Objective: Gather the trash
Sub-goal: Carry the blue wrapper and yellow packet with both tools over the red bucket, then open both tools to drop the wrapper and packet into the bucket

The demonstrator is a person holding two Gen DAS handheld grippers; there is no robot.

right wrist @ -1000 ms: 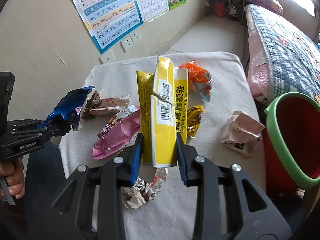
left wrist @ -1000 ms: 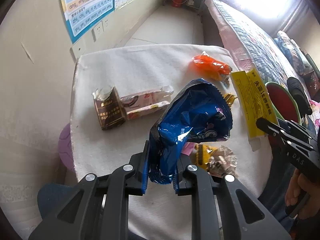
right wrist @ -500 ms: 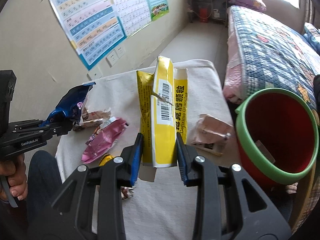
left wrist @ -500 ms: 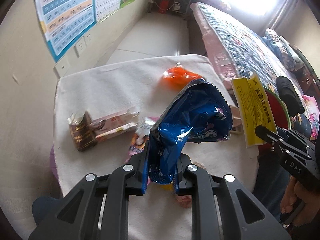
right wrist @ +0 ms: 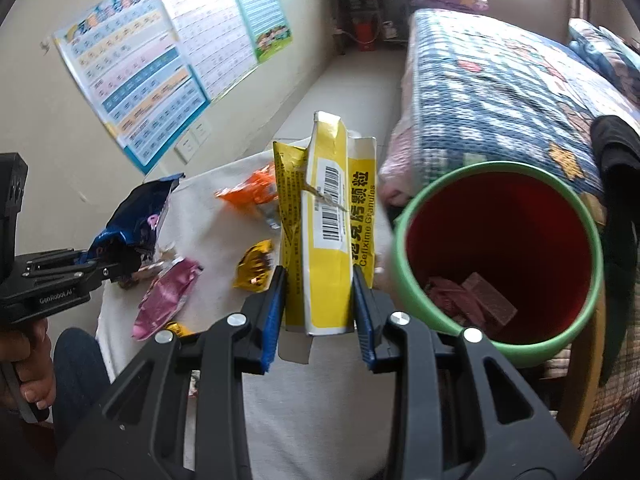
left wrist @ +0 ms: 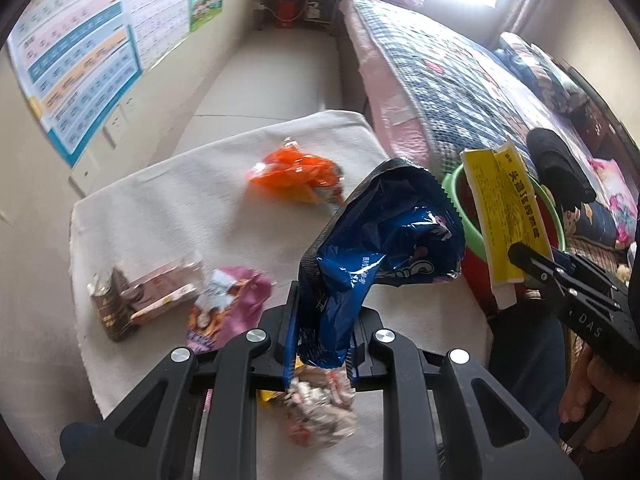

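1. Left gripper (left wrist: pixel 322 346) fingers pinching the bottom edge of a blue snack bag (left wrist: pixel 380 248), lower centre of the left wrist view.
2. Right gripper (right wrist: pixel 320 312) fingers clamped on the lower end of a yellow carton (right wrist: pixel 328 232), just left of the green-rimmed bucket (right wrist: pixel 400 236).
3. Both probably light, crinkly, slippery; best gripped at a flat seam or fold.
4. Orange wrapper (left wrist: pixel 296 176) and pink wrapper (left wrist: pixel 236 304) left on the table (left wrist: pixel 168 200).

Two grippers, left gripper (left wrist: pixel 320 344) and right gripper (right wrist: pixel 320 312), one blue wrapper (left wrist: pixel 384 248), one yellow box (right wrist: pixel 328 232), one orange wrapper (left wrist: pixel 296 176), one pink wrapper (right wrist: pixel 166 300), one gold wrapper (right wrist: pixel 254 266), one brown pack (left wrist: pixel 110 310), one crumpled wrapper (left wrist: pixel 320 408), one green-rimmed red bucket (right wrist: pixel 496 348) at three o'clock of the worktop (left wrist: pixel 180 208), one bed (right wrist: pixel 500 92).
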